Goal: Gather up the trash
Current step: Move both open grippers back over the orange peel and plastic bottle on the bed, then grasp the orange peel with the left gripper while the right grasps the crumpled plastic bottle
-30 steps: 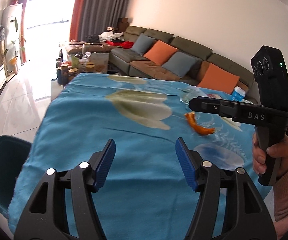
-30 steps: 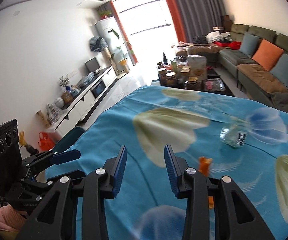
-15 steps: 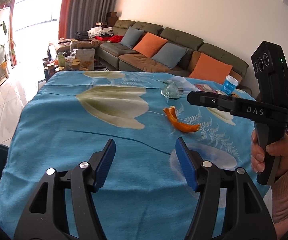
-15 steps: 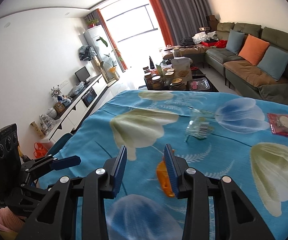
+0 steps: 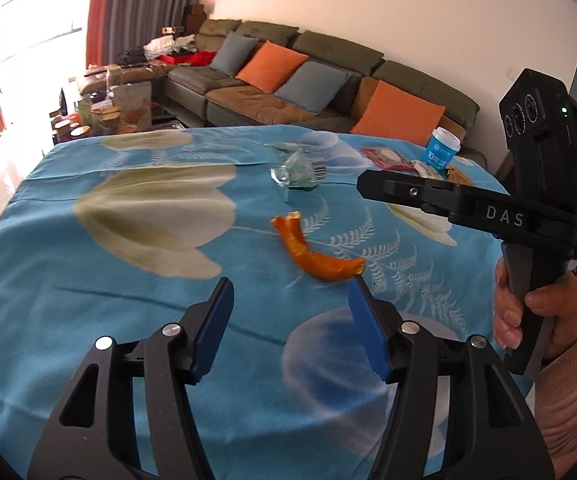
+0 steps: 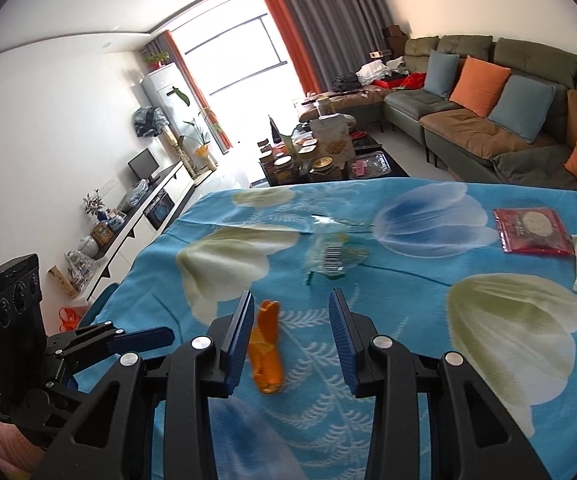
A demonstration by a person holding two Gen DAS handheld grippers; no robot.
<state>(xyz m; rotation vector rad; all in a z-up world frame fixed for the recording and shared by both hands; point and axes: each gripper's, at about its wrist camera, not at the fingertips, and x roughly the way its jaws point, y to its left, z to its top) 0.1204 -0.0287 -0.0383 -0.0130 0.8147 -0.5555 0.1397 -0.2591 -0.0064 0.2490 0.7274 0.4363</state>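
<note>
**Both grippers close in on the orange peel**

A living room with a long olive sofa (image 5: 328, 68) lies behind a table under a blue cloth with large flower prints (image 5: 108, 280). On the cloth a curved strip of orange peel (image 5: 316, 252) rests near the middle. The left gripper (image 5: 290, 320) has its fingers apart and empty; they have just been closing a little, with the peel just ahead at about 1 o'clock. The right gripper (image 6: 291, 332) also stands apart and empty, and the peel (image 6: 266, 348) lies between its fingers, close to the left one.

To grip well, the right gripper should probably sink until the pads flank the peel, then close gently.

A crumpled clear plastic wrapper (image 6: 334, 256) lies at 12 o'clock beyond, a red snack packet (image 6: 532, 230) at 2 o'clock. Nothing blocks the way, though the two grippers may crowd each other.
</note>
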